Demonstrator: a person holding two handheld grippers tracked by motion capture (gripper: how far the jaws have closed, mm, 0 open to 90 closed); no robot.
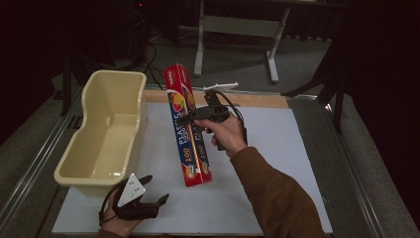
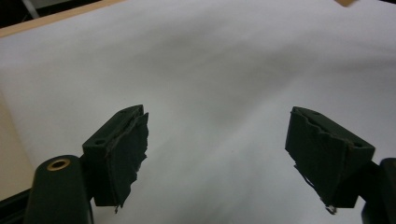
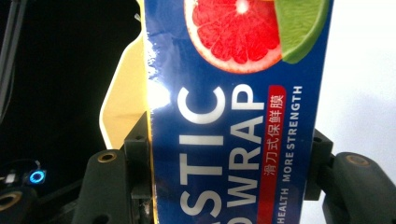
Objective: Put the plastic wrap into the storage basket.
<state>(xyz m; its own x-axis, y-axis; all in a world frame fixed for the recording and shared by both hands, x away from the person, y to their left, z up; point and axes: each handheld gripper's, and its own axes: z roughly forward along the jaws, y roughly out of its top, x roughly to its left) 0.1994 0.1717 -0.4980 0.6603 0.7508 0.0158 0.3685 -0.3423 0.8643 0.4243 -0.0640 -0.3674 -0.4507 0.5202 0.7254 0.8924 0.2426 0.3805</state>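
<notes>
Above the white sheet [image 1: 257, 148], the right gripper [image 1: 190, 118] clamps the plastic-wrap box [image 1: 187, 126]; the left gripper [image 1: 153, 191] gapes wide.

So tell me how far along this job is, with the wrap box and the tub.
Done: the plastic wrap box is picked up, clamped at its middle by the right gripper and tilted above the white mat. In hand: it hangs beside the cream tub, not in it. Left, as a guess: placing the box in the tub, which looks empty. The left gripper rests open near the mat's front edge.
</notes>
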